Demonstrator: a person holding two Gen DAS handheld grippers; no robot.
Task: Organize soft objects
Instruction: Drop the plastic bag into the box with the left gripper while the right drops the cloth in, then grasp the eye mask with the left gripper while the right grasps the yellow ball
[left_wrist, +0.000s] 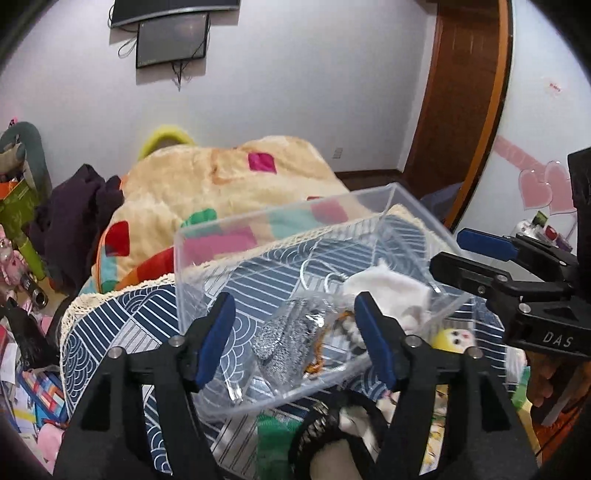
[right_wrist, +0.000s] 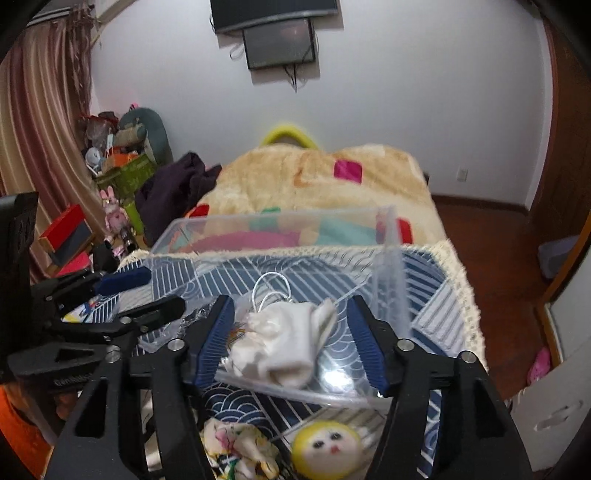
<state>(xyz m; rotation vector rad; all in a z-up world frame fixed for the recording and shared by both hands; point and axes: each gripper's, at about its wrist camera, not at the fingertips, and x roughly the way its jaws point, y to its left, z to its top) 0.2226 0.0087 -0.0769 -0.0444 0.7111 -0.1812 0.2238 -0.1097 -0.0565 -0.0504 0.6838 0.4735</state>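
Note:
A clear plastic box (left_wrist: 207, 258) (right_wrist: 388, 258) stands on the blue patterned cloth (left_wrist: 122, 325) on the bed. Inside it lie a white folded cloth (left_wrist: 391, 288) (right_wrist: 288, 343) and a silver mesh item in a clear bag (left_wrist: 288, 332). My left gripper (left_wrist: 295, 339) is open and empty, just in front of the box's near wall. My right gripper (right_wrist: 291, 339) is open above the box's near rim, with the white cloth between its fingers but not pinched. A yellow plush face (right_wrist: 327, 446) (left_wrist: 452, 338) and a floral cloth (right_wrist: 240, 446) lie before the box.
A green cloth (left_wrist: 277, 435) and a black-and-white item (left_wrist: 332, 432) lie under my left gripper. A beige blanket (left_wrist: 236, 173) covers the far bed, with a dark garment (right_wrist: 173, 188) on its left. Clutter fills the floor on the left (left_wrist: 22, 387).

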